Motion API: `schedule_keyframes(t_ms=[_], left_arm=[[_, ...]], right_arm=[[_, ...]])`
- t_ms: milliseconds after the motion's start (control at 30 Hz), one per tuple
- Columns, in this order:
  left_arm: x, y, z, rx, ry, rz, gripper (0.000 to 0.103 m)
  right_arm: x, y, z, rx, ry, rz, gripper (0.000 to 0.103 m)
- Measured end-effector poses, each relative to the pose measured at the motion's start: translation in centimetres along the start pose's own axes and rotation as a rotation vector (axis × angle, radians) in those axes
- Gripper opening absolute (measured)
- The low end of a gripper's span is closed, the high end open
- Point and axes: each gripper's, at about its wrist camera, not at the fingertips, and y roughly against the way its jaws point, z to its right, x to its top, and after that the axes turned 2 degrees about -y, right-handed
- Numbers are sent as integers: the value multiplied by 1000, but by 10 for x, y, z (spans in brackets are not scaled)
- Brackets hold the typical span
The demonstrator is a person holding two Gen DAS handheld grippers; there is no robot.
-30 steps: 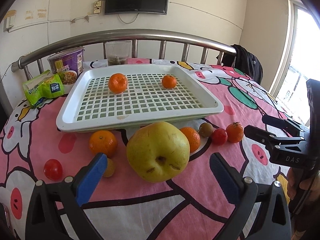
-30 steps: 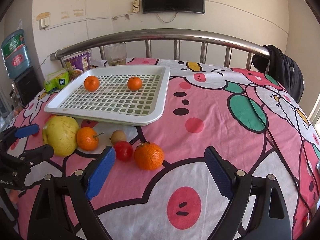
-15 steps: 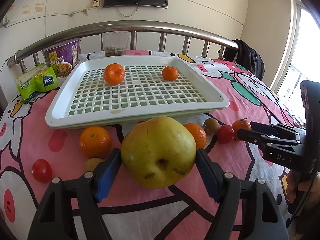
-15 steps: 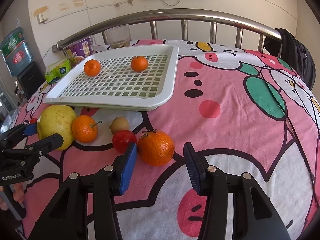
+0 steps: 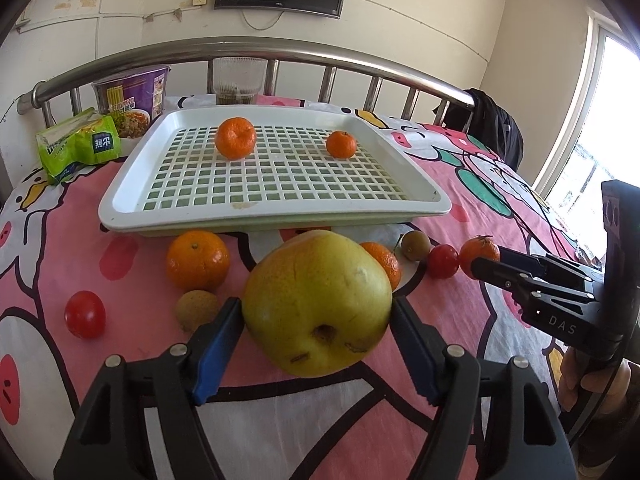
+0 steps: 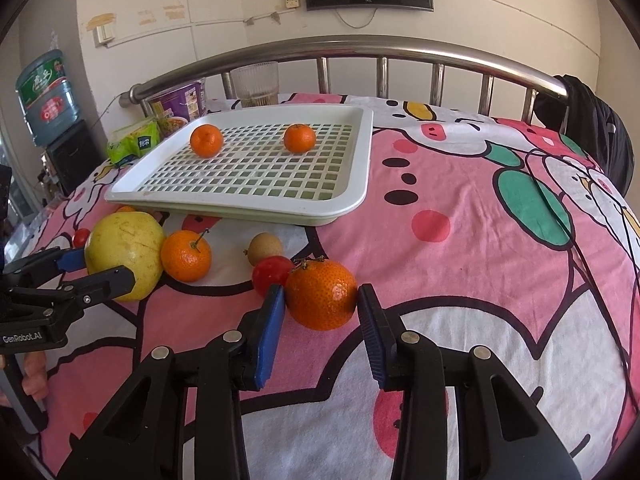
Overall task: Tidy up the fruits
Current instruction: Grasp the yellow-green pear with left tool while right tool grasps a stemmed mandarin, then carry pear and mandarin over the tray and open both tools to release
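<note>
Gripping the big yellow-green pear point(image 5: 318, 304) from both sides, the left gripper point(image 5: 318, 334) has its blue-padded jaws pressed against the fruit's flanks, with the pear on the pink cartoon-print bedsheet point(image 6: 460, 264) just in front of the white slotted tray point(image 5: 132, 200). Over on the right, the right gripper point(image 6: 322, 312) straddles a large mandarin point(image 6: 321, 294); its jaws sit right at the fruit's sides, the left pad touching or all but touching, though whether they are truly clenched on it I cannot tell. Hard against that mandarin's left side is a red cherry tomato point(image 6: 272, 274), and just behind them lies a brownish kiwi-like fruit point(image 6: 264, 247). Between this cluster and the pear rests a stemmed mandarin point(image 6: 186, 255), just beside the pear. In the left wrist view, another orange point(image 5: 197, 261) sits to the pear's left near the tray's front edge, with a small brown fruit point(image 5: 197, 309) touching the left jaw and a second tomato point(image 5: 85, 314) farther left. Inside the tray, two mandarins stand apart near its far side: a bigger one point(image 5: 235, 137) on the left and a smaller one point(image 5: 341, 144) on the right. Behind the tray, by the metal bed rail point(image 5: 280, 50), stand a purple noodle cup point(image 5: 132, 98), a green snack packet point(image 5: 78, 146) and a clear ribbed cup point(image 5: 239, 80).
</note>
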Motion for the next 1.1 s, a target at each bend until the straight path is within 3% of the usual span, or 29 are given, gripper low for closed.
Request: schedule_keyframes(t_ms=[300,633,1100], left_arm=[[2,20,0,-16,6,42,75],[-1,42,-3,-35,0,68,74],[23,53,-13,-33,17,125,73]], right_arm=[[3,13,-2,11,-14,45,36],[9,25,-14,88,-43,54,36],[30,26,-38,121,-29,74,36]])
